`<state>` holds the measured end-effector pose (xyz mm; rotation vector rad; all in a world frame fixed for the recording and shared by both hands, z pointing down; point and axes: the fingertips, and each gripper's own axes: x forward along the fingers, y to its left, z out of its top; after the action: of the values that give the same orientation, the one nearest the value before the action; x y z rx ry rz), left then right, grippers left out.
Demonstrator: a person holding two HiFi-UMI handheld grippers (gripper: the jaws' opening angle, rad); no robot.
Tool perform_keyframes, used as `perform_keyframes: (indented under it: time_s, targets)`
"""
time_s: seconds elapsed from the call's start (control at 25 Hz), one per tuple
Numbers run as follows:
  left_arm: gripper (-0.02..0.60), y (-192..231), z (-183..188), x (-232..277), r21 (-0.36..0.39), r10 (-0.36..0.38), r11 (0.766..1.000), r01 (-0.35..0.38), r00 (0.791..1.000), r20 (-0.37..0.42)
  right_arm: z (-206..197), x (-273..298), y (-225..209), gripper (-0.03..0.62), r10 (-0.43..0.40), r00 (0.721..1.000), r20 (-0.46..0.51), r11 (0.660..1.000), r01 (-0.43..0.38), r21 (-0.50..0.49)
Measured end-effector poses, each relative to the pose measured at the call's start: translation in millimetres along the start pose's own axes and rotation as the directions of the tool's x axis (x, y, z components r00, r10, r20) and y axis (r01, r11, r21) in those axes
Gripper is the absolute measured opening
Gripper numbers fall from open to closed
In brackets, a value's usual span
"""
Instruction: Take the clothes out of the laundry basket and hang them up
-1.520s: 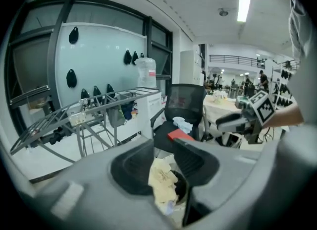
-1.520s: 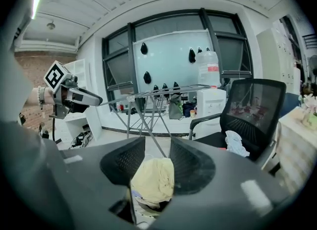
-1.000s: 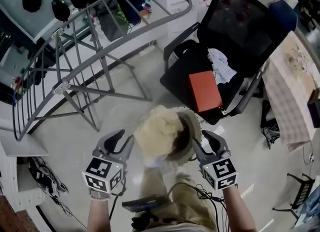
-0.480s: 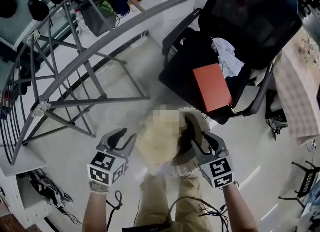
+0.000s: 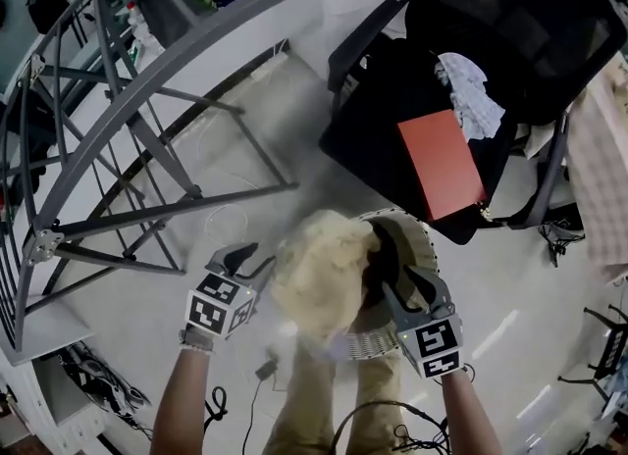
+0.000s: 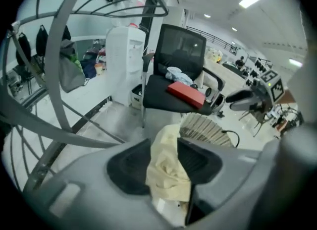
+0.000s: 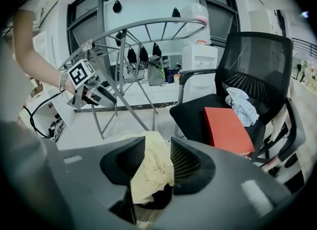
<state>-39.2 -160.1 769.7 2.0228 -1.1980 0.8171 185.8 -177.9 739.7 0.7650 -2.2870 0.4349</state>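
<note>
- The round white woven laundry basket (image 5: 420, 239) sits on the pale floor, right in front of the person's khaki trouser legs (image 5: 294, 399).
- A crumpled cream-yellow cloth (image 5: 314, 272) is heaped over the basket's left half and bulges above its rim. A dark garment (image 5: 383, 252) lies in the basket just to the right of it.
- The left gripper (image 5: 253, 259) is just outside the basket's left side, pointing down at the cream heap. Its jaws have just been opening, and in its own view the cream cloth (image 6: 168, 169) sits in the gap between them (I can't see the pads actually clamping it).
- The right gripper (image 5: 400, 281) is over the basket's near right rim, tips down inside. Its jaws are apart too, with cream cloth (image 7: 153, 167) showing in the gap and the dark garment (image 7: 158, 200) below. It isn't gripping either one.
- A grey metal drying rack (image 5: 147, 90) stands beyond the basket to the left, with no clothes on the rails in view.
- A black mesh office chair (image 5: 392, 120) stands beyond the basket to the right. A flat red box (image 5: 442, 164) and a crumpled white cloth (image 5: 469, 90) are on its seat.
</note>
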Motion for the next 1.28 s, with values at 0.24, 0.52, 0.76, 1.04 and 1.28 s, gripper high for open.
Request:
perform_keyframes:
  time_s: [0.24,0.52,0.76,1.04,1.28]
  targets:
    - [0.16,20.3,-25.3,47.1,-0.026,-0.072,0.997,0.07,0.995,-0.062,-17.8,32.3,2.7,0.147,-0.011,1.0,-0.007,1.0,0.011,0.009]
    - [0.161,33.6,-37.0,77.6,-0.022,-0.076,0.997,0.074,0.995,-0.065,-65.5,92.0,-10.9,0.167,-0.045,0.996,-0.073,0.998,0.042,-0.038]
    - [0.161,36.1,-42.1,88.3,-0.009,-0.074,0.997,0.074,0.996,-0.049,-109.4,147.1,-31.4,0.186,-0.037,0.989,-0.146,0.999,0.035,-0.016]
    - [0.161,39.7,-50.0,100.0,-0.007,-0.078,0.997,0.078,0.997,-0.011,-162.2,208.4,-56.3,0.187,-0.001,0.971,-0.239,0.999,0.009,0.031]
    - [0.161,44.7,-60.7,103.7,-0.004,-0.067,0.998,0.067,0.998,0.007,-192.8,248.2,-63.6,0.187,0.026,0.956,-0.291,0.999,-0.012,0.049]
